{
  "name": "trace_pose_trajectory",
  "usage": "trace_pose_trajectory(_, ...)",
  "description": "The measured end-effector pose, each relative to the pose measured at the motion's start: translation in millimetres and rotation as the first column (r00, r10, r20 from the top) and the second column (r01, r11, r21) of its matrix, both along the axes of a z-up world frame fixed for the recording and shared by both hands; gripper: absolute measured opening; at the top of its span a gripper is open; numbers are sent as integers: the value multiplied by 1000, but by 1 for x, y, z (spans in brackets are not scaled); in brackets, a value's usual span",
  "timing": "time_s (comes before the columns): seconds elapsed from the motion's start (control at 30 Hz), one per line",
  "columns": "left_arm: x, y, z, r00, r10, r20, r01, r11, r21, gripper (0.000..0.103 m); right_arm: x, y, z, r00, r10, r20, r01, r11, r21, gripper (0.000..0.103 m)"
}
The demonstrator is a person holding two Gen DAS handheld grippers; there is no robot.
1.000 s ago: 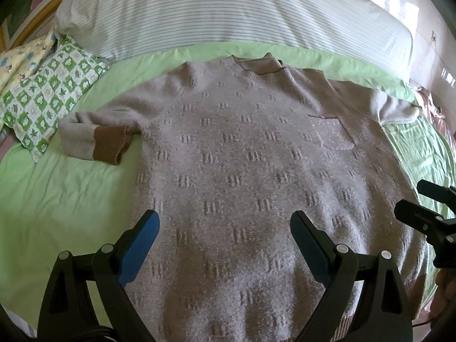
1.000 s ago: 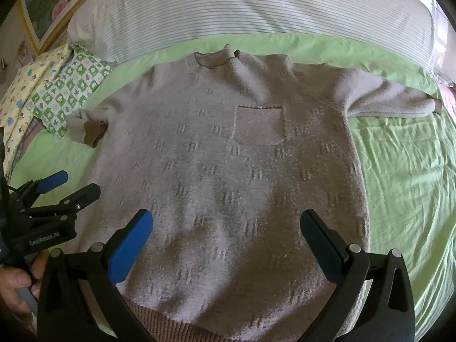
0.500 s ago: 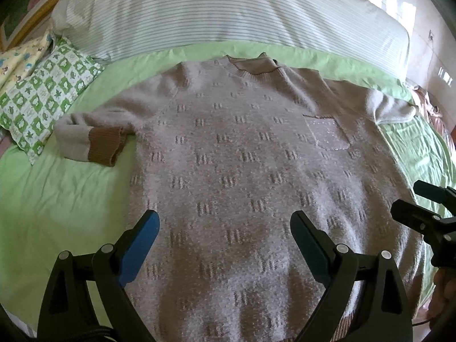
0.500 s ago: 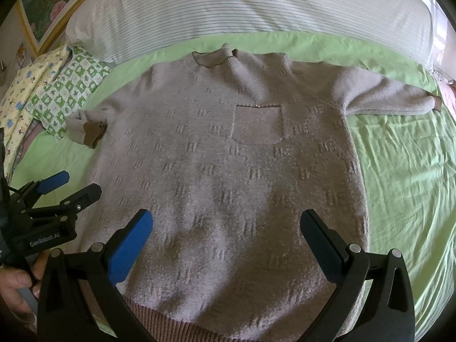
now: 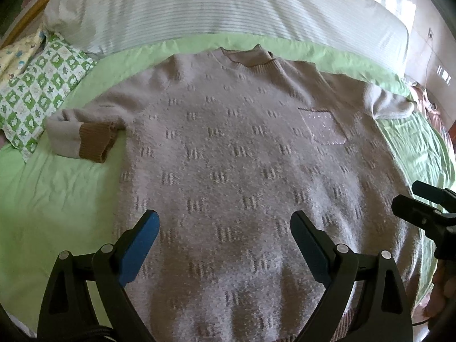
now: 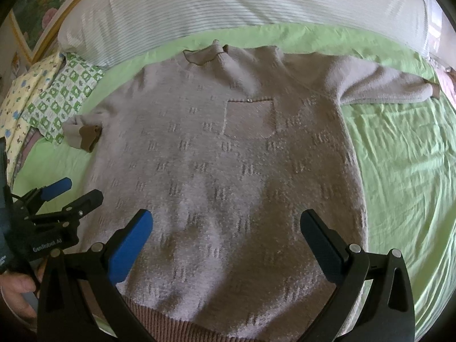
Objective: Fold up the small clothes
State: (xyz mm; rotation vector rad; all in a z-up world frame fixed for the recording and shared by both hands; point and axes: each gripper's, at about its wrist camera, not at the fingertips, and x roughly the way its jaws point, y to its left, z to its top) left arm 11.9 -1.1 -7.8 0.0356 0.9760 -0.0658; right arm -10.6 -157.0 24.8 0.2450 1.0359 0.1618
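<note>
A grey-pink knitted sweater [image 5: 228,156] with a chest pocket [image 6: 249,119] lies face up and spread flat on a green bed sheet [image 5: 51,193]. Its left sleeve is bent back, showing a brown cuff [image 5: 95,139]; its right sleeve [image 6: 384,88] stretches out straight. My left gripper [image 5: 223,228] is open and empty above the lower left part of the sweater. My right gripper [image 6: 226,225] is open and empty above the lower middle, near the ribbed hem [image 6: 176,325]. Each gripper shows at the edge of the other's view: the right one [image 5: 421,205], the left one [image 6: 62,196].
A striped white bolster [image 5: 213,8] lies across the head of the bed. A green-and-white patterned pillow [image 5: 40,91] and a yellow printed one [image 6: 20,99] sit at the left. A framed picture [image 6: 37,2] hangs behind. Bare green sheet [image 6: 404,171] spreads to the right of the sweater.
Both grippers have drifted slightly; the sweater sits a little higher and further left in both views. The sweater itself has not moved and both grippers stay open.
</note>
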Motion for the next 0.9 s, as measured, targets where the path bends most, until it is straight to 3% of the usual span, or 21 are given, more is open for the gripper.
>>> trace_pose_trajectory(0.33, 25, -15, -4, 999, -1, -34, 1, 1000, -5, 94, 16, -24, -4, 1000, -14, -16, 15, 999, 48, 103)
trace_pose_trajectory(0.53, 53, -27, -3, 998, -9, -65, 8, 1000, -13, 94, 34, -87, -11, 986, -159, -57, 165, 978, 126, 103)
trace_pose_trajectory(0.67, 76, -33, -5, 998, 6, -66, -8, 1000, -18, 94, 50, -155, -14, 948, -312, -68, 319, 937, 143, 103)
trace_pose_trajectory(0.9, 135, -49, -8, 997, 15, -79, -18, 999, -35, 94, 87, -287, -20, 827, -560, -59, 561, 810, 174, 97)
